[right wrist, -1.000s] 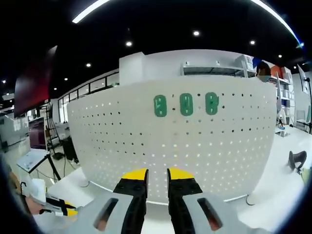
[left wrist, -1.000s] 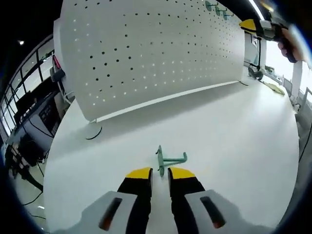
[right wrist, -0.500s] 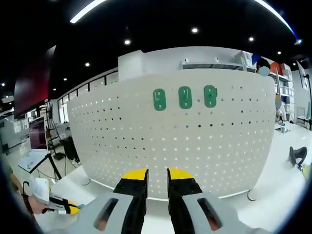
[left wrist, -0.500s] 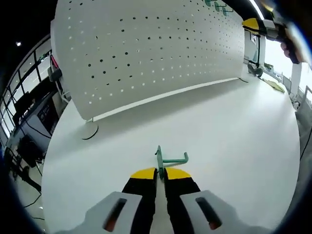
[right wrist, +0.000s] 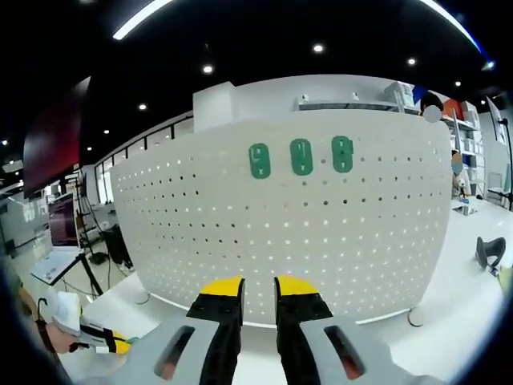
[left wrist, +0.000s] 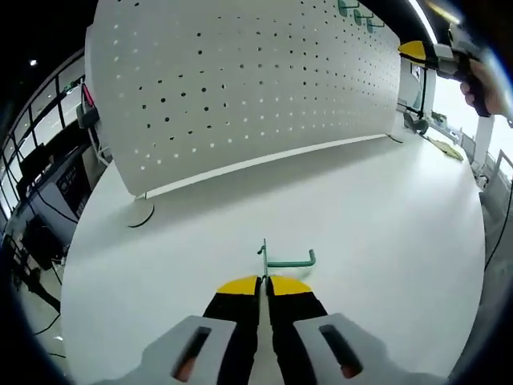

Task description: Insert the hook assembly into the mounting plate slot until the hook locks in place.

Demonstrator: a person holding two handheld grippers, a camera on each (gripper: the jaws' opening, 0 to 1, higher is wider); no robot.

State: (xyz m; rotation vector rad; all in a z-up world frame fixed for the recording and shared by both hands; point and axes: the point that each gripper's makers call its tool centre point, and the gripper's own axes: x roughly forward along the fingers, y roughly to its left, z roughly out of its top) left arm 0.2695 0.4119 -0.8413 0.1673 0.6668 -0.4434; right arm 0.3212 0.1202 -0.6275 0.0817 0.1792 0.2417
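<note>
A green hook (left wrist: pixel 282 259) lies on the white table (left wrist: pixel 385 224), its flat back plate pinched between the yellow tips of my left gripper (left wrist: pixel 263 282), which is shut on it. Three green mounting plates (right wrist: pixel 301 156) sit in a row high on the white pegboard (right wrist: pixel 321 233); the left gripper view catches them at the pegboard's top edge (left wrist: pixel 353 10). My right gripper (right wrist: pixel 258 285) is held open in the air, facing the pegboard, with nothing between its jaws. It also appears in the left gripper view as the other gripper (left wrist: pixel 426 50), held by a hand at the upper right.
The pegboard (left wrist: pixel 240 80) stands upright on round feet (left wrist: pixel 139 213) along the far side of the table. A dark object (right wrist: pixel 486 255) lies at the table's right end. Office desks and windows are off to the left. My left gripper (right wrist: pixel 103 344) shows low left.
My left gripper's jaws went from open around the hook's back plate to shut on it. The right gripper stayed open, its view drifting slightly.
</note>
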